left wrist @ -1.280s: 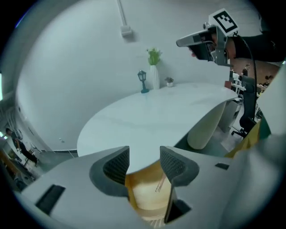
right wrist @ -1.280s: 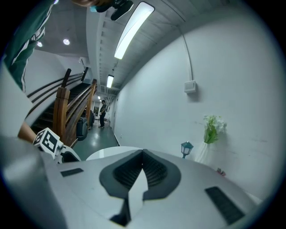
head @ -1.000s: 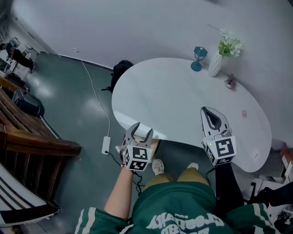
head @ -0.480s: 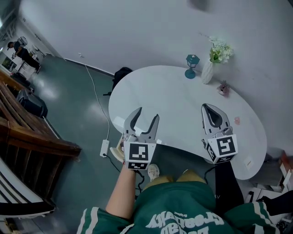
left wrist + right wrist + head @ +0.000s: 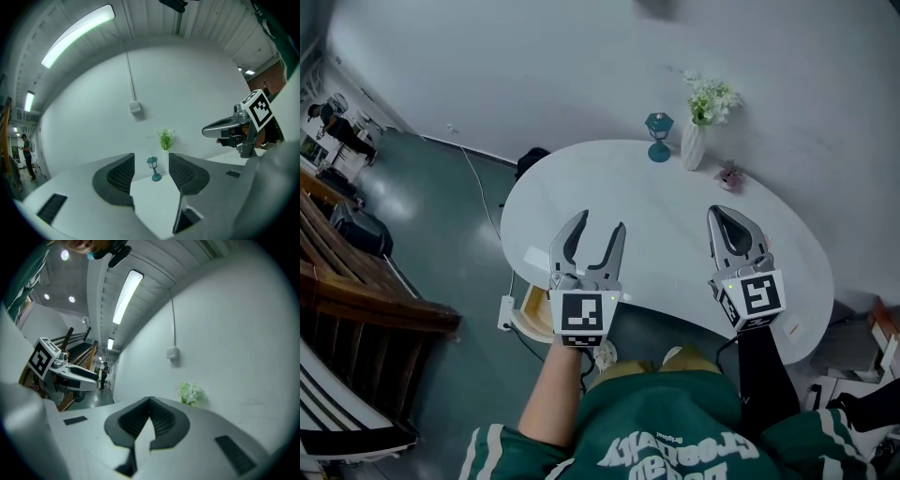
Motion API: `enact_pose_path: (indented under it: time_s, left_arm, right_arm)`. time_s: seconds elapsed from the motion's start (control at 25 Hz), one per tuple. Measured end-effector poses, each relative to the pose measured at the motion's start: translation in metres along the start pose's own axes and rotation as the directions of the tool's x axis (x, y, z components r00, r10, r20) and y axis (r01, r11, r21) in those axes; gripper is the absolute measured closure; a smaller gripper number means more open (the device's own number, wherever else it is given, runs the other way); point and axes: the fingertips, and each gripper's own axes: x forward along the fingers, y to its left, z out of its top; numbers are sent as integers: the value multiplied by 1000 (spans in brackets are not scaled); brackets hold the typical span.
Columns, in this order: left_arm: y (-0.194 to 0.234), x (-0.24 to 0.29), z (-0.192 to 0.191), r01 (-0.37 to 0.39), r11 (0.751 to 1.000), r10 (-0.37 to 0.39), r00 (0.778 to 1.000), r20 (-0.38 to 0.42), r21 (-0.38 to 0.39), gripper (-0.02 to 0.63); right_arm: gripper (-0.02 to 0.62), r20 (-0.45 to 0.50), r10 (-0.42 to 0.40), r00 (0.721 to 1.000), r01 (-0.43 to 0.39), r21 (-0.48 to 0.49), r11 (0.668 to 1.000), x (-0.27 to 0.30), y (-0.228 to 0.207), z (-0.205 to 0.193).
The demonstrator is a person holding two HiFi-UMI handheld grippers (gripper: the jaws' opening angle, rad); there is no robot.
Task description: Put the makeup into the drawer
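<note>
left gripper (image 5: 598, 226) empty, jaws apart and closing, right gripper (image 5: 719, 214) tips closed on nothing, pink item (image 5: 729, 174) beside vase (image 5: 693, 146) too small to identify.

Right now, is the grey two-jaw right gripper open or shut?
Shut. In its own view the right gripper has its jaws touching at the tips, with nothing between them.

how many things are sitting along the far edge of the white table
3: a teal lantern, a white vase of flowers just right of it, and a small pinkish item further right. The right tongs cover some tabletop, so more may be hidden.
</note>
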Motion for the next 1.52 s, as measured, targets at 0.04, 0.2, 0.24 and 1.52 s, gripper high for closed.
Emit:
enact_pose_path:
  time_s: [0.04, 0.2, 0.24, 1.52]
  left_arm:
    - [-12, 6, 2, 18, 1000, -18, 1000, 3, -3, 377]
    - [-61, 31, 10, 94, 995, -94, 996, 9, -30, 376]
    - [-74, 37, 12, 112, 993, -112, 994, 10, -31, 376]
    - [-413, 180, -69, 847, 532, -817, 509, -272, -13, 271]
  right_arm:
    - [591, -3, -13, 1000, 13, 1, 1000, -6, -10, -2]
    - [591, -21, -78, 997, 79, 6, 997, -38, -54, -14]
    - [591, -25, -96, 995, 96, 4, 995, -47, -65, -16]
    - [591, -248, -639, 728, 654, -32, 756, -258, -241, -95]
